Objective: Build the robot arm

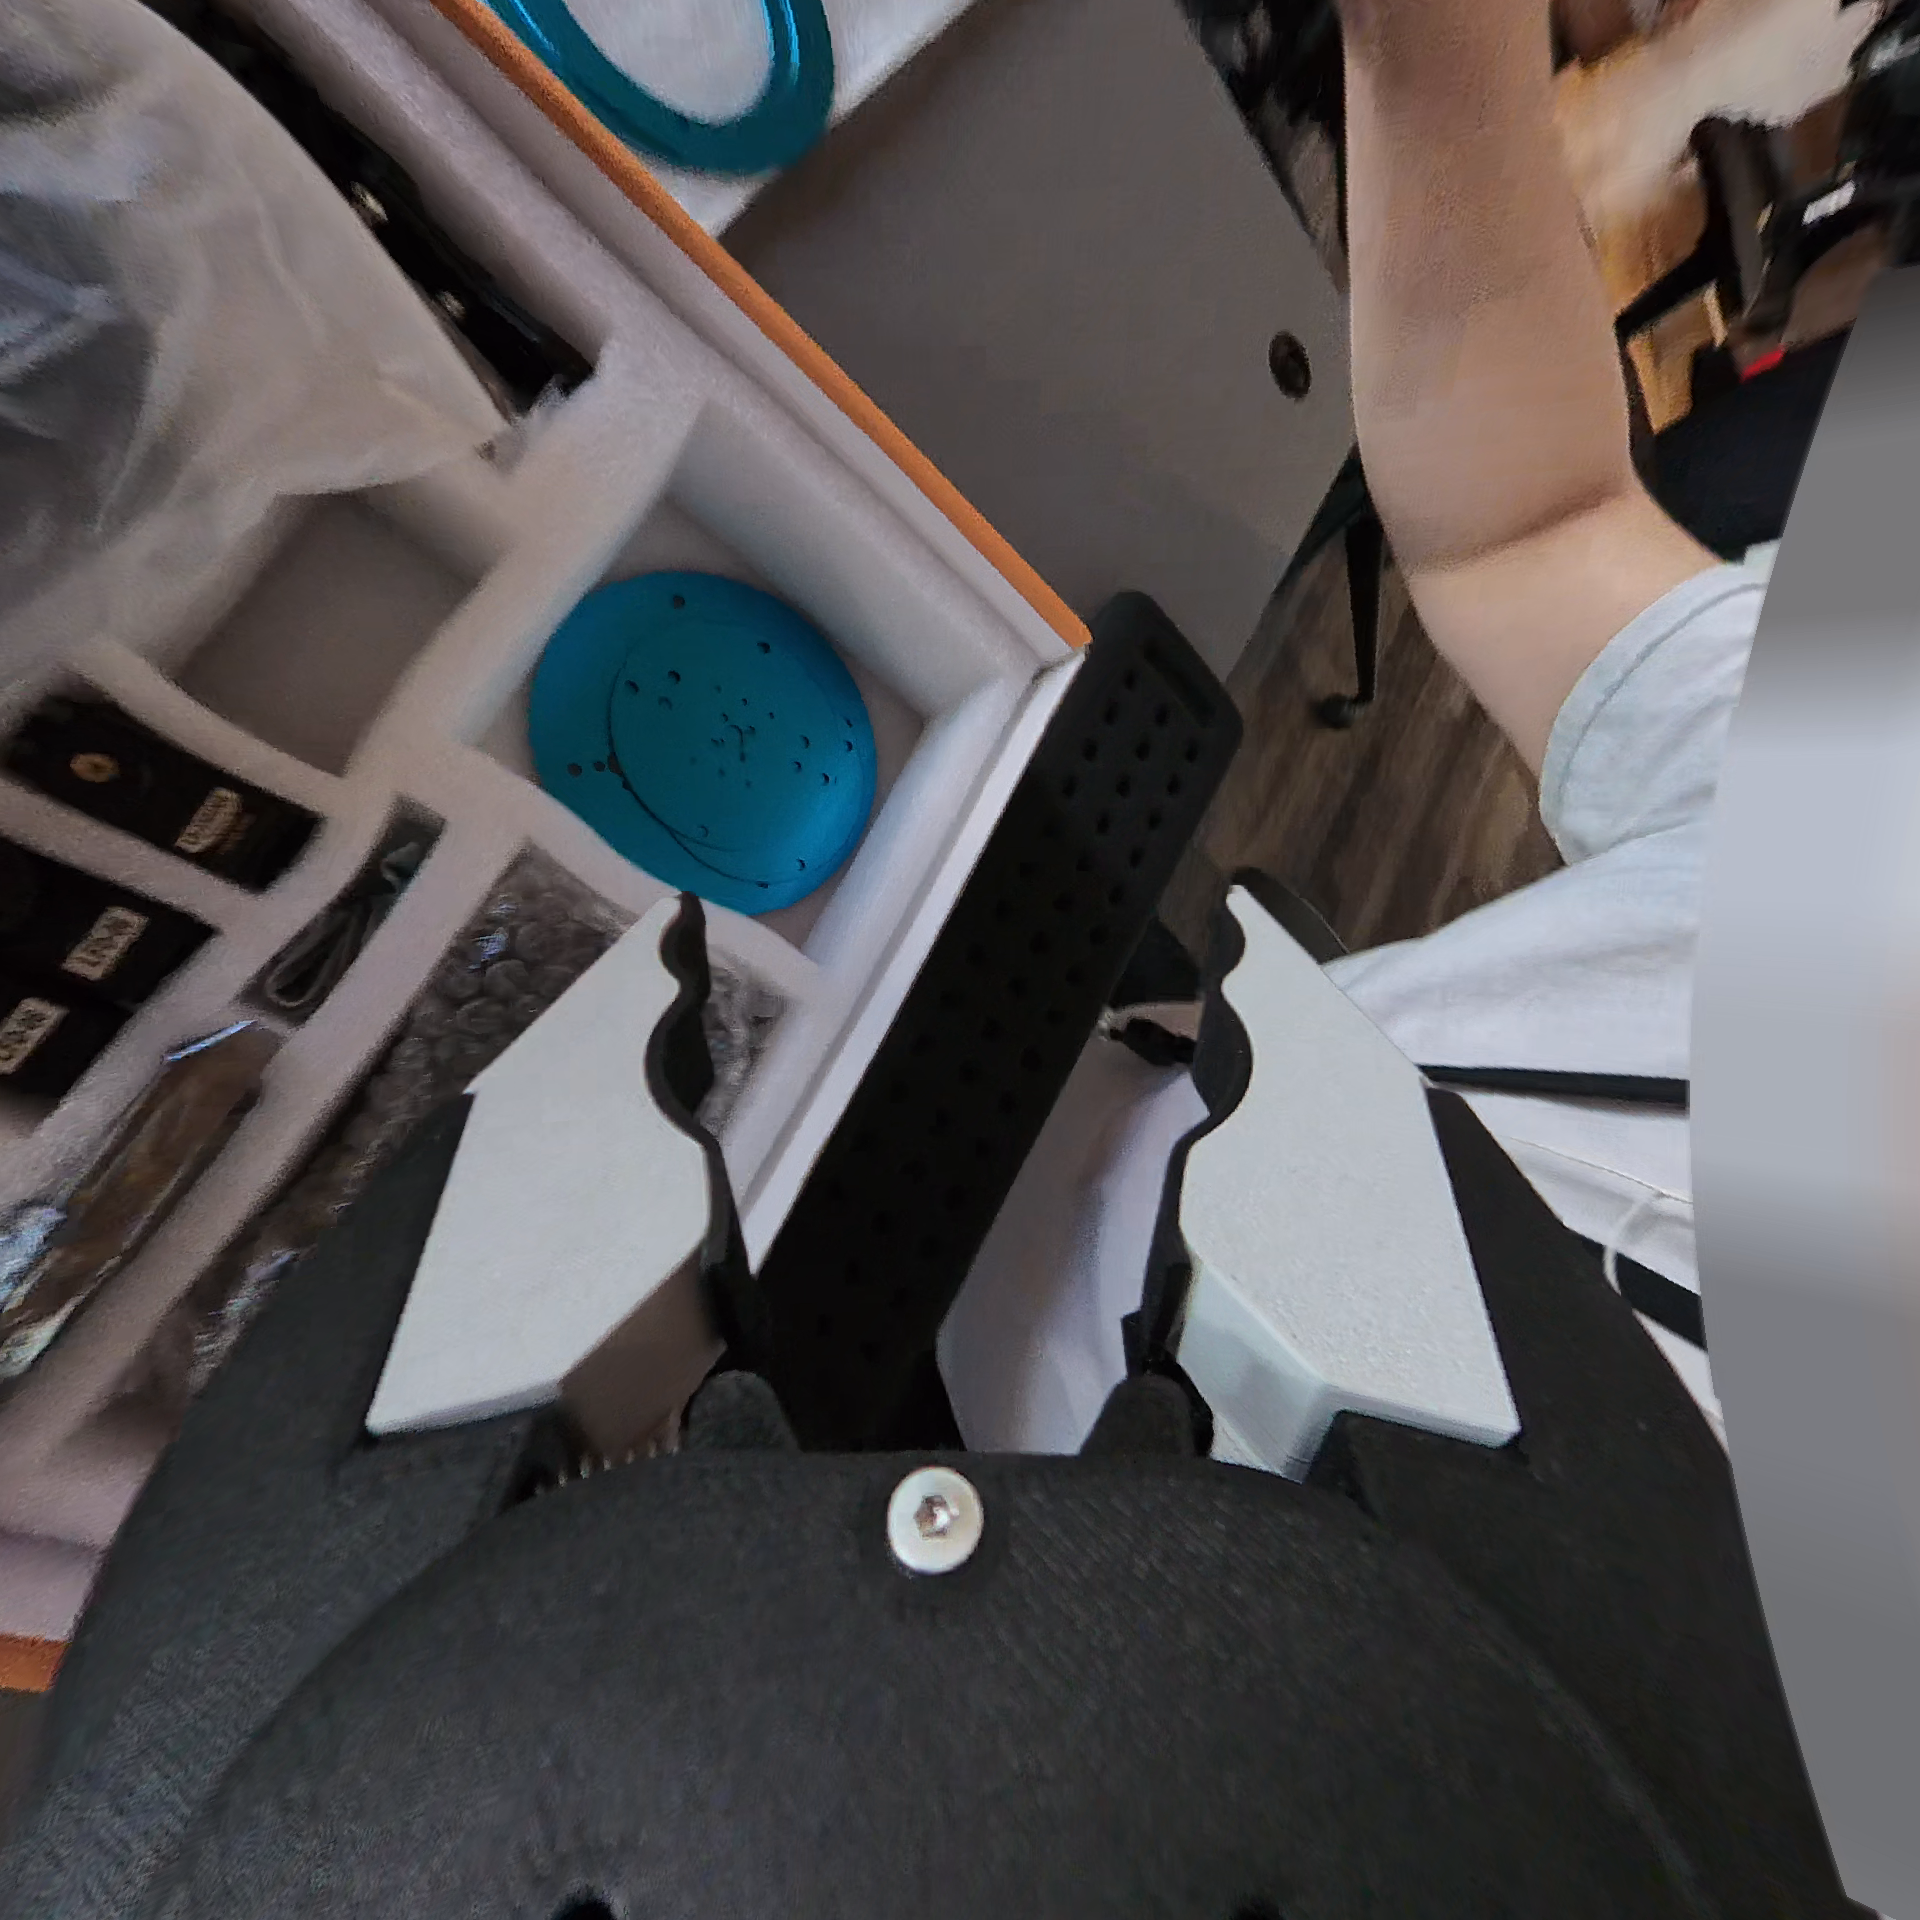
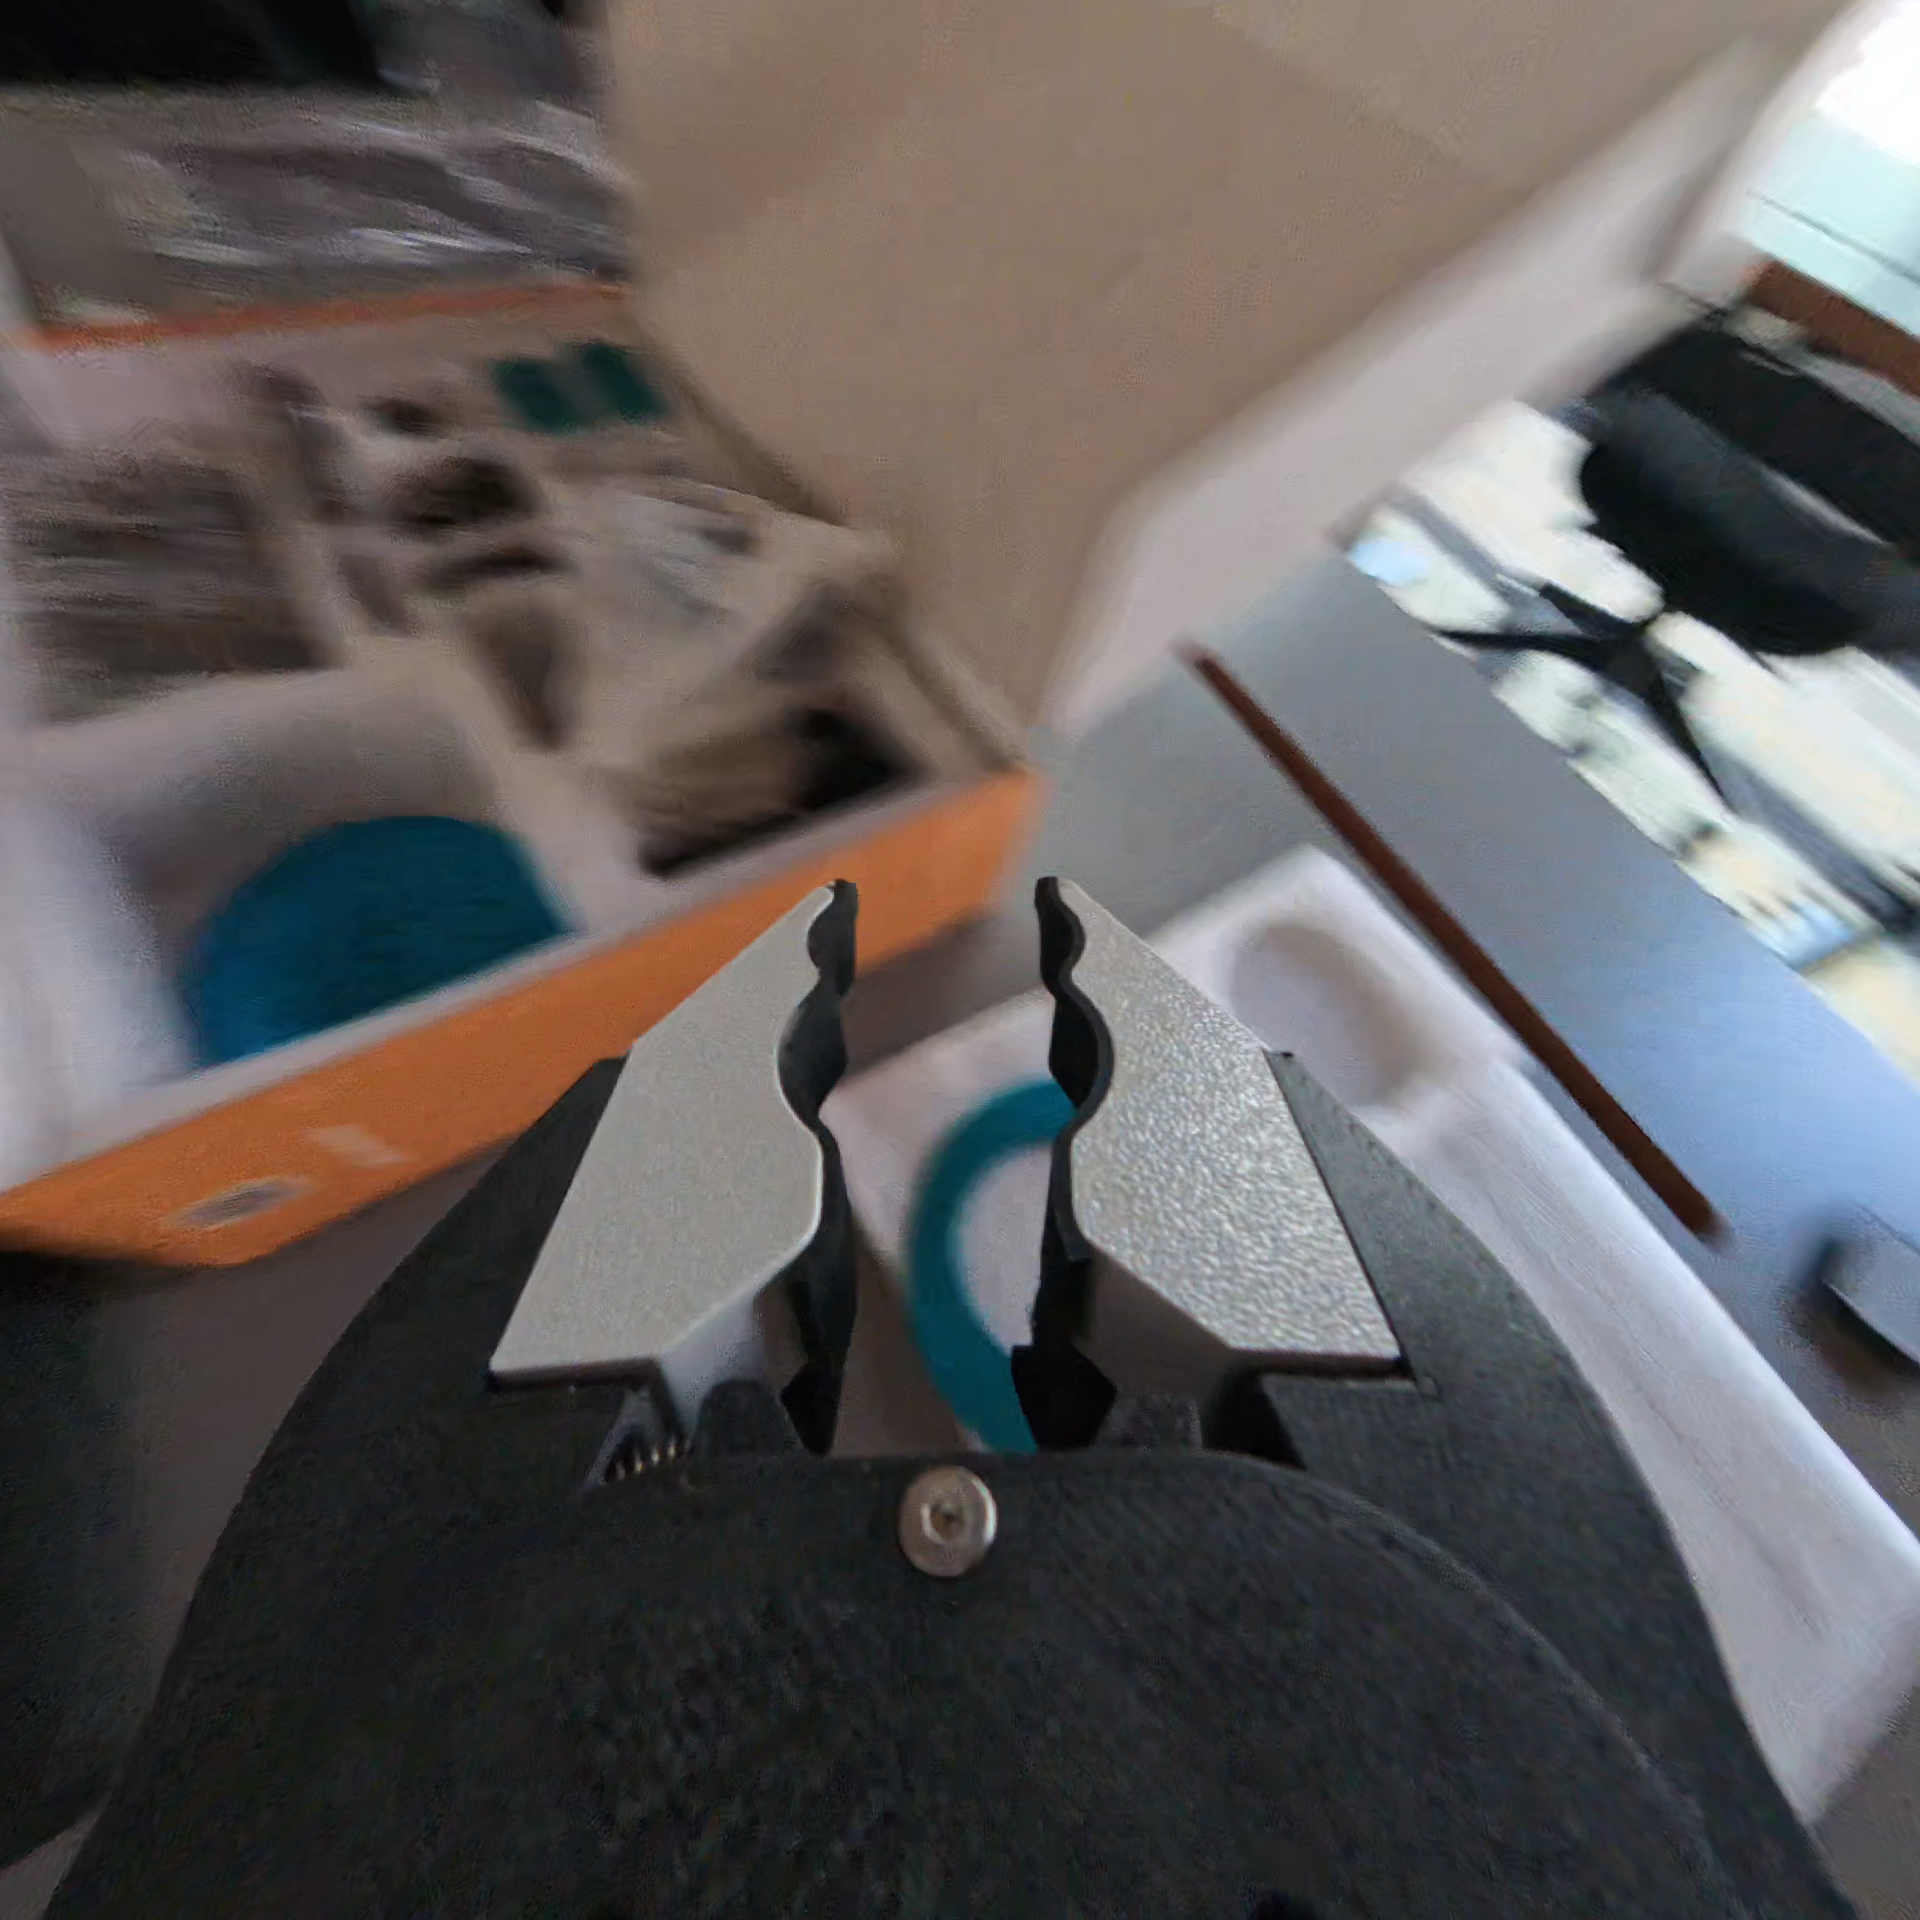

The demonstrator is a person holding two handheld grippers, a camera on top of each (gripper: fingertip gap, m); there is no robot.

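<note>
Left tongs (image 1: 956,914) are spread wide, a black strap (image 1: 997,1018) seen between them at centre. Right tongs (image 2: 945,904) are held slightly apart, empty, a teal ring (image 2: 956,1278) seen behind them.

Right tool (image 2: 945,904) parted, empty; teal ring (image 2: 951,1226) behind, apparently on white foam (image 2: 1351,997); orange box (image 2: 499,1060) left.

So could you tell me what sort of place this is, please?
Probably an office or workshop: a grey desk, a black swivel chair, and an orange-edged kit box with foam compartments holding a blue perforated disc.

Small labels on the black packets (image 1: 156,800) are too blurred to read.
</note>
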